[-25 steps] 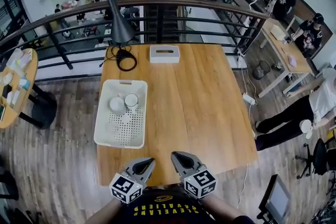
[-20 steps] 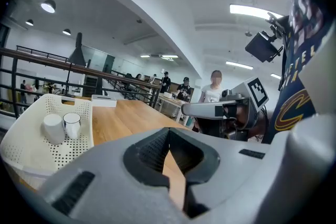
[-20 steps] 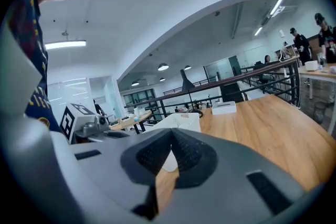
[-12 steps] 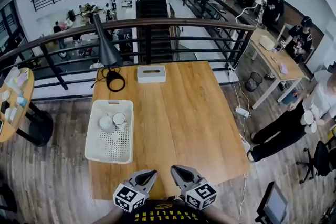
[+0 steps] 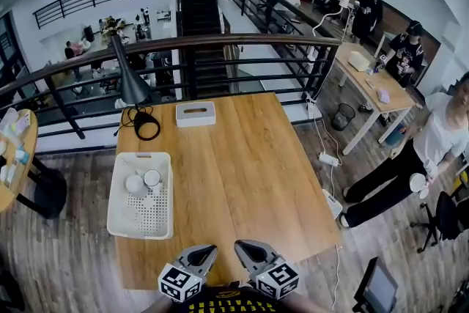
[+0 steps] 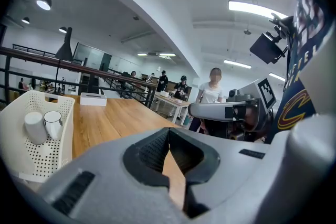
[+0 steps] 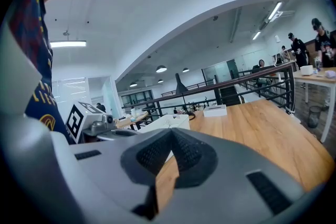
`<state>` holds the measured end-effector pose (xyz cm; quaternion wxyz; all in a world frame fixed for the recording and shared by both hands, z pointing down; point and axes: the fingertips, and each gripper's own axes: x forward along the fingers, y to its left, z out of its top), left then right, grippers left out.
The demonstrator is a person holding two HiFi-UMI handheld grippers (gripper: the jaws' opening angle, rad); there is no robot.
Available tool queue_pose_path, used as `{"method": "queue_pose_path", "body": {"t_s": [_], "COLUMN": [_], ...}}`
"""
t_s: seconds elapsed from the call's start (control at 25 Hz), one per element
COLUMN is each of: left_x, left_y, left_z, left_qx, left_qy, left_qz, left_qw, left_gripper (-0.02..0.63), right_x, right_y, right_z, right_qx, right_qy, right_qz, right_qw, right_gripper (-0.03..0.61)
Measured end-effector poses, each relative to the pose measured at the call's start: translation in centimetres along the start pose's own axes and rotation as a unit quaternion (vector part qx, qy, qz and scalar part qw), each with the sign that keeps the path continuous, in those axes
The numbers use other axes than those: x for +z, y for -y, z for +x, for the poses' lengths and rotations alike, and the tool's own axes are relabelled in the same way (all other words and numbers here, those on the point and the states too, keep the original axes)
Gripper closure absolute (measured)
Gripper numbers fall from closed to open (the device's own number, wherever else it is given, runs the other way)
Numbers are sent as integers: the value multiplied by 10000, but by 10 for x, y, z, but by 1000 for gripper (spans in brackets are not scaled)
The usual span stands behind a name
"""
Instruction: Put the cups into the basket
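A white perforated basket (image 5: 116,210) lies on the left side of the wooden table (image 5: 242,179). Two white cups sit in its far half: one upside down (image 5: 135,184) and one upright (image 5: 152,177). In the left gripper view the basket (image 6: 16,113) and both cups (image 6: 35,127) (image 6: 53,123) are at the left. My left gripper (image 5: 205,252) and right gripper (image 5: 240,248) hover side by side at the table's near edge, both shut and empty, well short of the basket. From the right gripper view (image 7: 170,132), the basket (image 7: 169,122) lies ahead on the left.
A white box (image 5: 195,113) and a black desk lamp (image 5: 130,80) with its cable stand at the table's far end, in front of a dark railing (image 5: 242,44). A person (image 5: 418,157) stands on the floor to the right, and several others stand by a far desk (image 5: 370,80).
Both grippers and the head view have drawn back from the table, so it looks smaller and farther off. The basket and the cups keep their places, and both grippers stay shut.
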<state>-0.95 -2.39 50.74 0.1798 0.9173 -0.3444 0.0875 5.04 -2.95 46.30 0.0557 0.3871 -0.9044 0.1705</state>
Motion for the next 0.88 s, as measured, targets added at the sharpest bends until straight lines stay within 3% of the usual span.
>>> {"method": "queue_pose_path", "body": {"t_s": [0.88], "left_x": [-2], "left_y": [2], "left_z": [10], "left_qx": [-102], "left_qy": [-103], "left_qz": [-87], "left_qw": [9999], "left_gripper": [604], "right_x": [-7], "right_y": [3], "right_z": [1], "right_qx": [-54], "right_qy": [-122], "right_qz": [55], "right_qw": [9999], "right_gripper": [566]}}
